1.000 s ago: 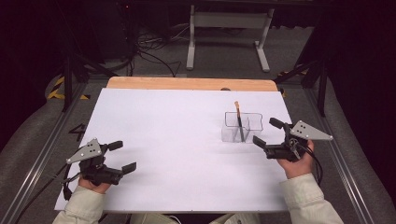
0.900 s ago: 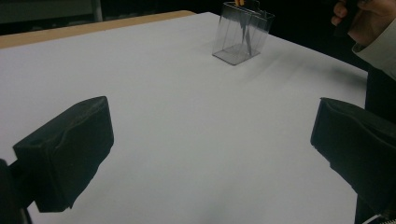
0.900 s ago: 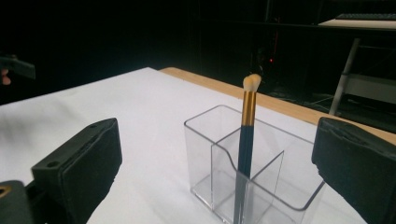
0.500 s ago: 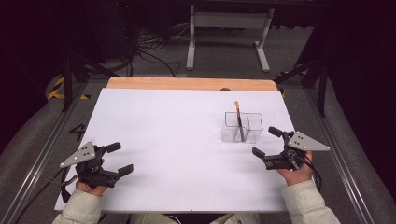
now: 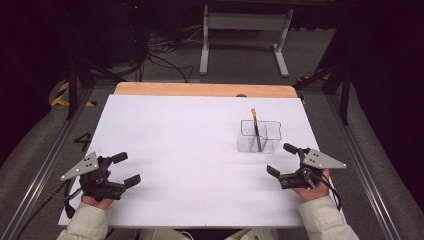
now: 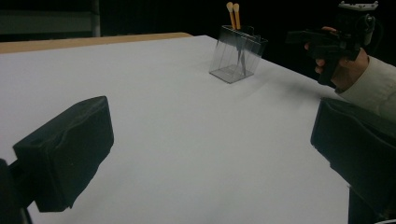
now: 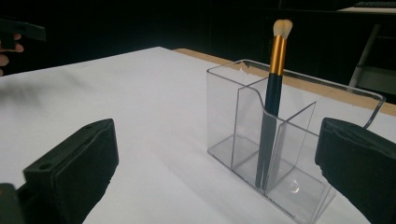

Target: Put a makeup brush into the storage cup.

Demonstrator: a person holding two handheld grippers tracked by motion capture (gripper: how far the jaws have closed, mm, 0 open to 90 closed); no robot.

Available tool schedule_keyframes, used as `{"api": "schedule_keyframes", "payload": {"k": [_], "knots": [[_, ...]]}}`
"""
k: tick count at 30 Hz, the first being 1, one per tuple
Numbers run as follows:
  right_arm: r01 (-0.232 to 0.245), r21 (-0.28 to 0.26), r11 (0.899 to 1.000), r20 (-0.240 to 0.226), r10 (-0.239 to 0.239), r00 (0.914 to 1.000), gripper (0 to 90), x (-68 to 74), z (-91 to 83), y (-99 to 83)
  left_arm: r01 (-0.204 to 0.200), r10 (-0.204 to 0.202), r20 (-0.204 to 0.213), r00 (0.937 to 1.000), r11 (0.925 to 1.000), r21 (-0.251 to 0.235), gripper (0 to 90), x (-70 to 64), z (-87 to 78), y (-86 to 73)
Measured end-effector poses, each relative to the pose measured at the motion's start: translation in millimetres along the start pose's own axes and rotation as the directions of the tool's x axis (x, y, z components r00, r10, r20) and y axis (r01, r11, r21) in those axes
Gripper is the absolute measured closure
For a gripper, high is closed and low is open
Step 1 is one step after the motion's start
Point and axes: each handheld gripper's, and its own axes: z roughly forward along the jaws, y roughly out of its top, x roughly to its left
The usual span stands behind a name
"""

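We can't make out the brush handle's lower end; it blurs behind the clear organizer walls. In the left gripper view we see two pale tips above the organizer; the right gripper view reads as one brush, upright against a divider. The organizer stands near the table's right edge. Left gripper sits by the near-left corner, jaws apart, holding nothing. Right gripper is near the organizer, jaws apart, holding nothing.
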Motion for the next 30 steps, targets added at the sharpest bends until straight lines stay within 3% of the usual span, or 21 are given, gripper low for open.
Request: {"api": "schedule_keyframes", "payload": {"k": [14, 30], "knots": [[-0.035, 0.036, 0.999, 0.032, 0.034, 0.9989, 0.1, 4.9, 10.1, -17.2, 0.027, -0.027, -0.013, 0.9996, 0.9996, 0.007, 0.0, 5.6, 6.5, -8.2], [-0.046, 0.030, 0.998, 0.029, 0.046, 0.9986, 0.1, 4.4, 10.6, -18.6, 0.006, -0.005, -0.028, 0.9996, 0.9997, 0.024, 0.0, 5.4, 8.7, -8.8]]}}
